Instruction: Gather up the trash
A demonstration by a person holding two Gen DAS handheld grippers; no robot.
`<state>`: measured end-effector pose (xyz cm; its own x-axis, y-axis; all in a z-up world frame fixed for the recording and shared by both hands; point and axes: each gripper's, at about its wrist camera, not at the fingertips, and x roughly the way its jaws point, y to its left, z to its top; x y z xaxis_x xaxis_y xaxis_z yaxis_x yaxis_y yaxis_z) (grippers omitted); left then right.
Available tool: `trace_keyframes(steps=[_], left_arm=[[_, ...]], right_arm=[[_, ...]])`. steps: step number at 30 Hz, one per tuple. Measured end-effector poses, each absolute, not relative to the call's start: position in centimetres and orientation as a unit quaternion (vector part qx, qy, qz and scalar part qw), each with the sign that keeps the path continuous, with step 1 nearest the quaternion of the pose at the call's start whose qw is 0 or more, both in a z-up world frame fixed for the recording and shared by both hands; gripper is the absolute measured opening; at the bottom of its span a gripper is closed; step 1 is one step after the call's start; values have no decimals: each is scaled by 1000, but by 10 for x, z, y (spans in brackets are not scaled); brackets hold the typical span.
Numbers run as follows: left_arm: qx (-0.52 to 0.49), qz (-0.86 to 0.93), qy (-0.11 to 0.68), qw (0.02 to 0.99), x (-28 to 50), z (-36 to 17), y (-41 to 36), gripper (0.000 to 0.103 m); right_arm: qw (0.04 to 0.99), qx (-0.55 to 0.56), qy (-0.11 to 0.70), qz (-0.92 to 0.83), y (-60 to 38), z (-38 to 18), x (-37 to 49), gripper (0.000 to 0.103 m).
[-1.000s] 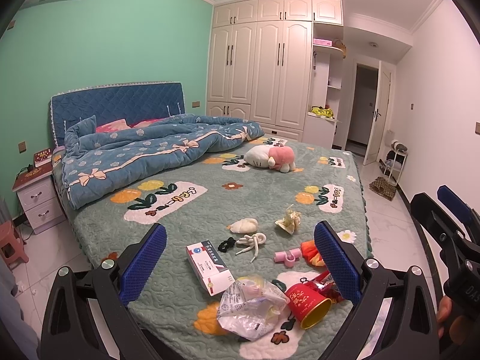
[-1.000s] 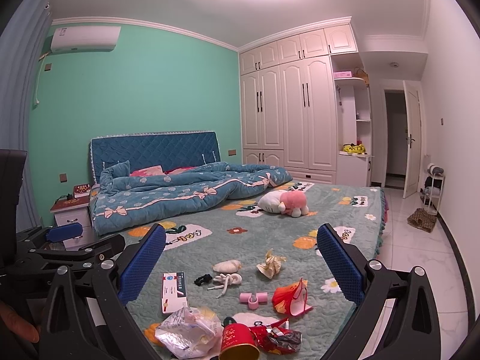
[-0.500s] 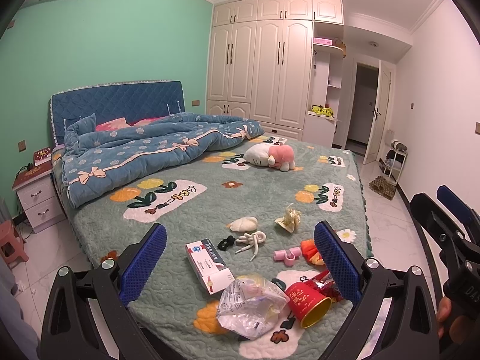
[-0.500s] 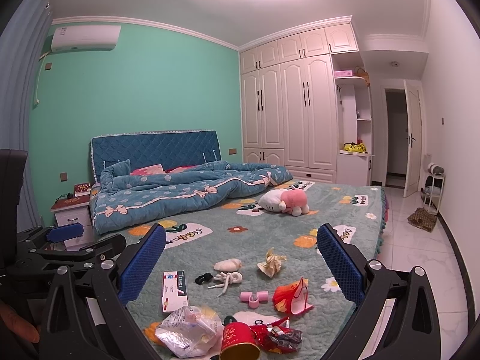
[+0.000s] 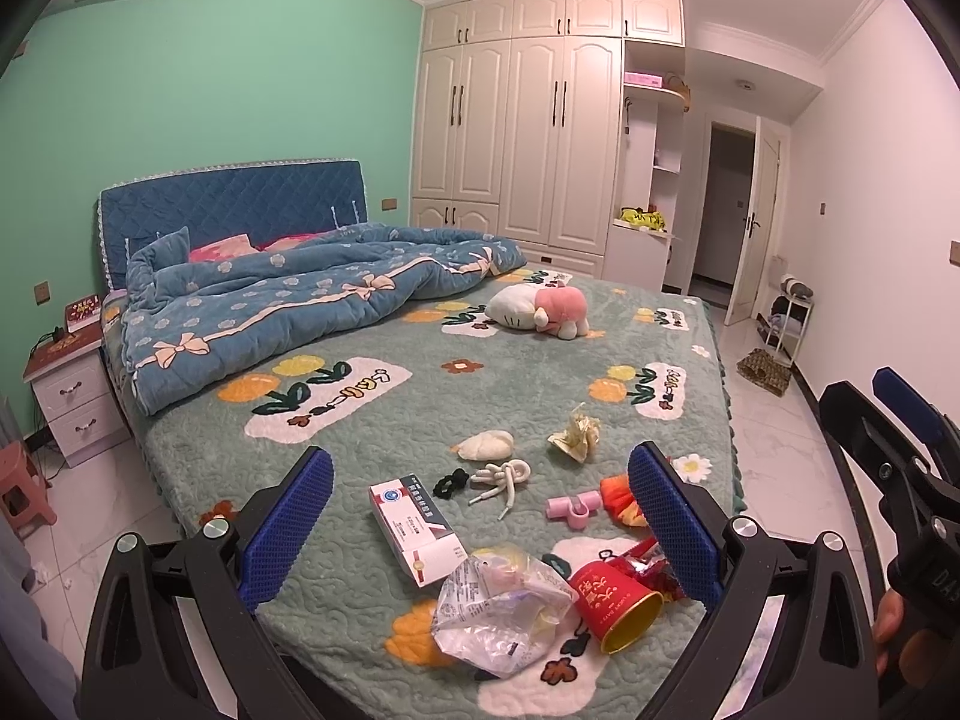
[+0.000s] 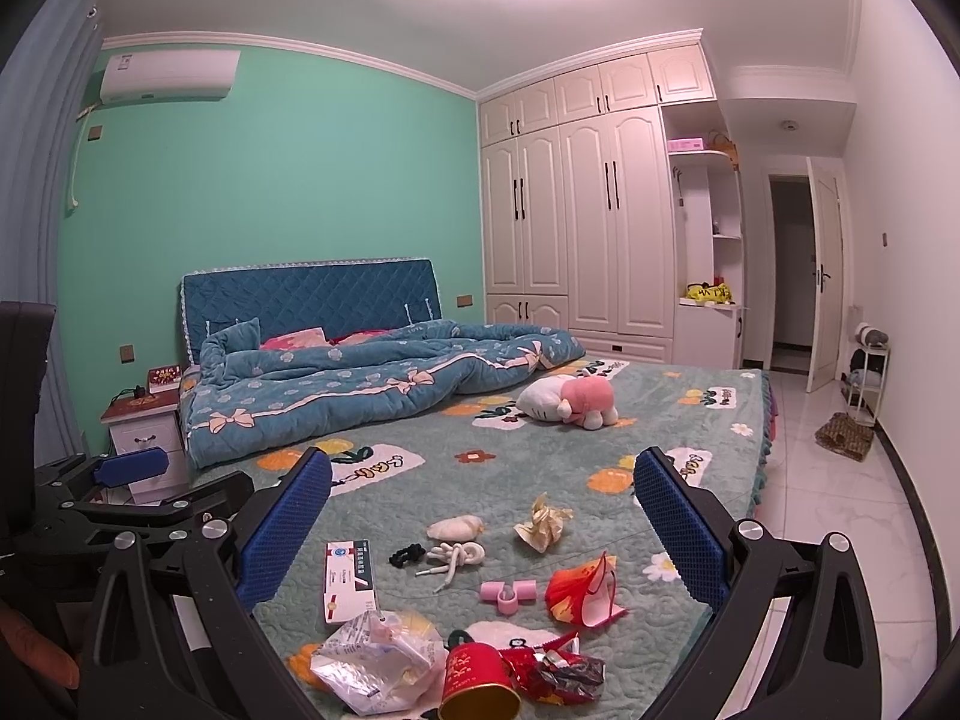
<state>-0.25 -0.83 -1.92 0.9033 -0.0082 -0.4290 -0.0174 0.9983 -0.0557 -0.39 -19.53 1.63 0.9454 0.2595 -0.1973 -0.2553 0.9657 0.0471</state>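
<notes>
1. Trash lies scattered on the bed (image 5: 372, 438), lower centre of both views, none yet collected.
2. Nearest the foot edge: a crinkled clear bag (image 5: 501, 612) and a red paper cup (image 5: 612, 603) on its side, mouth outward.
3. Behind them: a flat box (image 5: 414, 528), a crumpled wrapper (image 5: 576, 435), a torn red packet (image 6: 582, 591).
4. Left gripper (image 5: 480, 534) is spread wide, empty, above the pile.
5. Right gripper (image 6: 480, 540) likewise spread and empty; judged poised to pick.
6. A soft plush (image 5: 540, 312) lies well apart, mid-bed.

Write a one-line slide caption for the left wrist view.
Open left gripper faces a bed strewn with trash.
</notes>
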Motion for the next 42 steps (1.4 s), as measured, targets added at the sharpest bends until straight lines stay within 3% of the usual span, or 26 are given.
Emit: trace_keyframes(steps=[19, 42], left_arm=[[-12, -3, 261, 965, 16, -21, -10, 97], [-53, 0, 348, 936, 56, -43, 16, 97]], right_arm=[[984, 11, 134, 116, -208, 12, 16, 99], [948, 11, 259, 185, -180, -8, 69, 99]])
